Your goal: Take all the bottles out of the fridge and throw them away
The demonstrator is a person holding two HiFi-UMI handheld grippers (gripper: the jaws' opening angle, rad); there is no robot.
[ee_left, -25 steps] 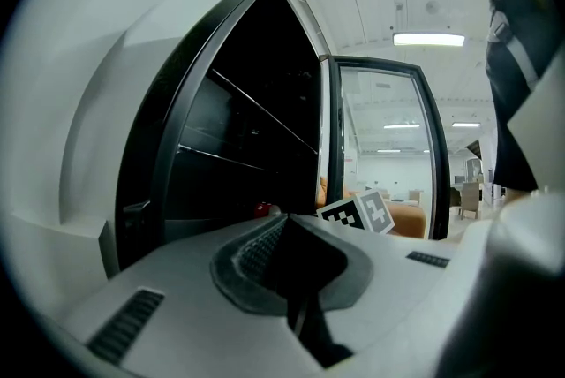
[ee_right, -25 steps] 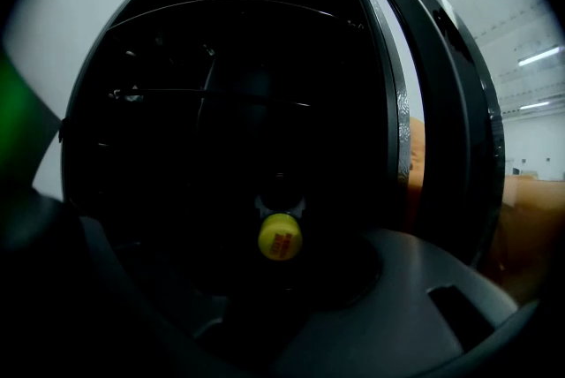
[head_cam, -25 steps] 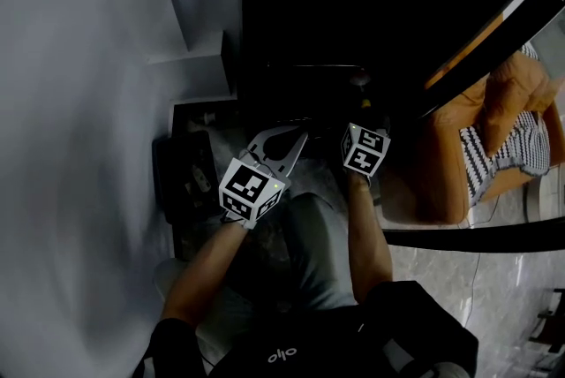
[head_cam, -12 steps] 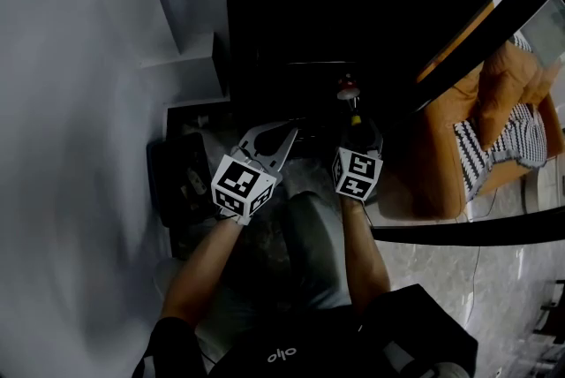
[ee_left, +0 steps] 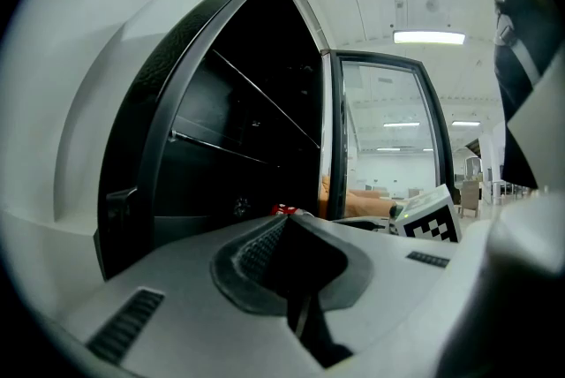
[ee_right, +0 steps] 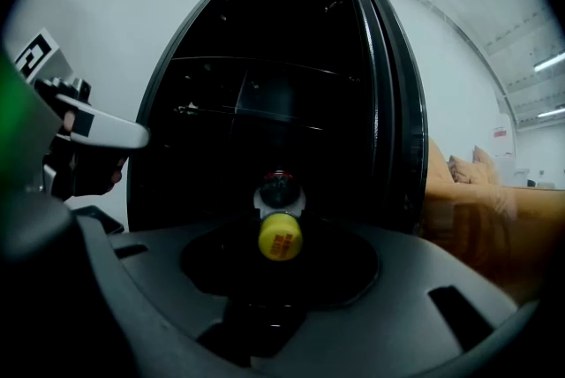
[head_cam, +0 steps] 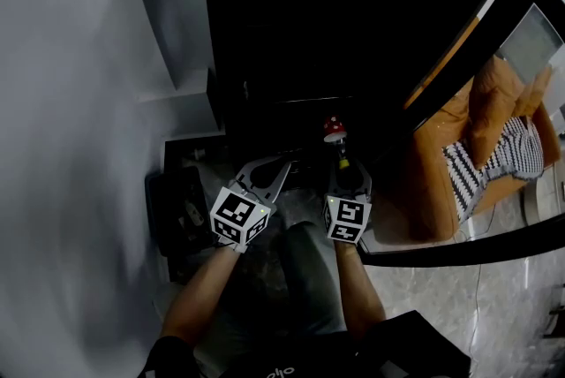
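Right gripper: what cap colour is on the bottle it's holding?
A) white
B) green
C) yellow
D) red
C: the right gripper view shows the right gripper clamped on a dark bottle with a yellow cap pointing forward. The red cap belongs to a second bottle beyond it, toward the open fridge.

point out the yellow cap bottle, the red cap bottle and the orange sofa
yellow-capped bottle (ee_right: 280,237): right gripper view, on its yellow cap
red-capped bottle (head_cam: 334,127): head view, on its red cap
orange sofa (head_cam: 437,182): head view, on its near side
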